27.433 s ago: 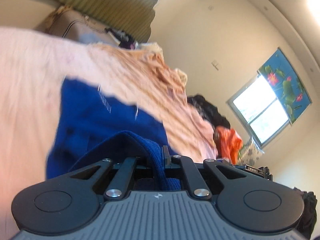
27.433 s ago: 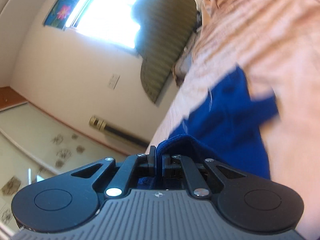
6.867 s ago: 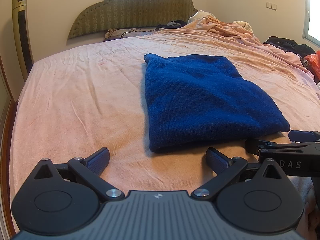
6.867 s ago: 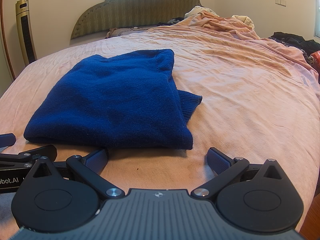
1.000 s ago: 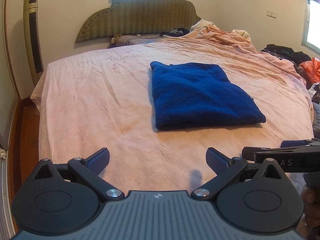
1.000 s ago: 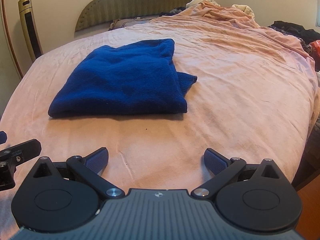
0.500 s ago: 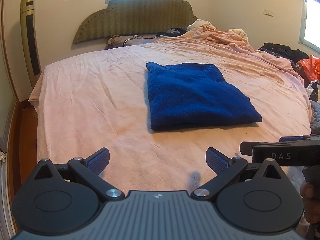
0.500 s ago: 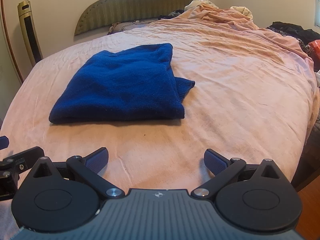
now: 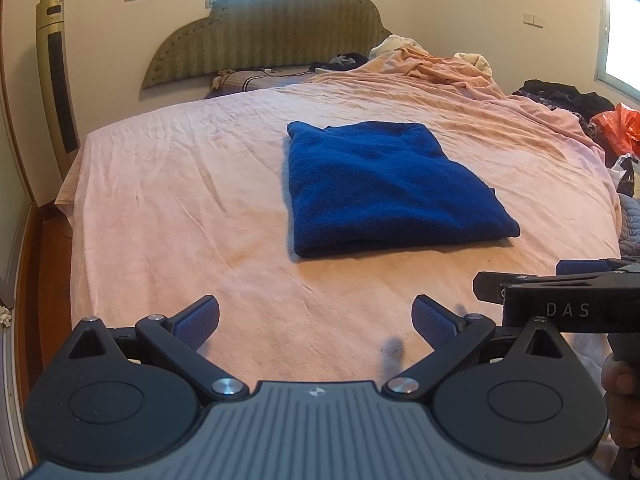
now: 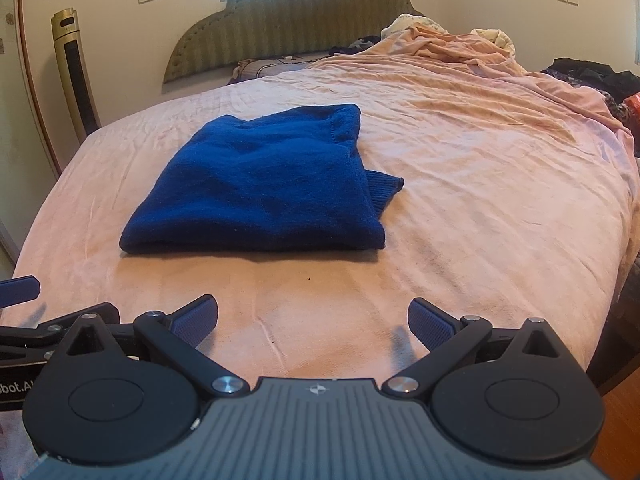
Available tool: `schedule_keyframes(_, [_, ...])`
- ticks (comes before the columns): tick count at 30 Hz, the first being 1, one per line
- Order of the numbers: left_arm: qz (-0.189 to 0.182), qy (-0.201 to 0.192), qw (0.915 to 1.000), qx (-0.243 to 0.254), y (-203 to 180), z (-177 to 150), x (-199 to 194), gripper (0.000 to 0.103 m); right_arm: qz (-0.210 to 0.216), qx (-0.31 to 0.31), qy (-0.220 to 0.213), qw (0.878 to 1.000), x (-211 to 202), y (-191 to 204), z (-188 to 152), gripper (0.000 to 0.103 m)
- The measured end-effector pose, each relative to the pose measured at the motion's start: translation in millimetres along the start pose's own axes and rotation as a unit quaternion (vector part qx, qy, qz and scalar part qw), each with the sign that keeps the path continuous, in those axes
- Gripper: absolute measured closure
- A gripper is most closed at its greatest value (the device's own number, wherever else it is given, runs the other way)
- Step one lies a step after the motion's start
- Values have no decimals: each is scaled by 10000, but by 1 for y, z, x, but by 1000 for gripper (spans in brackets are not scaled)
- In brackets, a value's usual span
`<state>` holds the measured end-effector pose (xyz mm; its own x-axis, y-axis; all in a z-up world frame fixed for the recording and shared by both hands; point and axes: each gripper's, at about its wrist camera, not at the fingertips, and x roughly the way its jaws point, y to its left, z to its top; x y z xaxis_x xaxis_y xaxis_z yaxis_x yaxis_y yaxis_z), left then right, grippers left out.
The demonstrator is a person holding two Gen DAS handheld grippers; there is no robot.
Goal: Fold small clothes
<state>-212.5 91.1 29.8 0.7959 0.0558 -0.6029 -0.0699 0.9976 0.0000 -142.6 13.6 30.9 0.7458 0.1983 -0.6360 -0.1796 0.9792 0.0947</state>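
My left tongs (image 9: 316, 322) were wide open and held nothing. My right tongs (image 10: 313, 320) were wide open too, and they were empty. Both hung over the near edge of the bed (image 9: 168, 184), side by side. The blue sweater (image 9: 384, 188) lay folded flat on the pink sheet (image 10: 500, 184), out in front of both tongs and not touching them. It sat ahead and a bit right of my left tongs, and ahead and a bit left of my right tongs. One ribbed cuff (image 10: 382, 188) stuck out from its right side. Far past the sweater stood the green headboard (image 9: 264, 40).
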Motion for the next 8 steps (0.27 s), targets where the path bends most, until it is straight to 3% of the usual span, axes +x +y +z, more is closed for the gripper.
schedule_keyframes(8, [3,35,10000,7,0,-1,2,0,-139,103,59,9998,4,-2,-1,0])
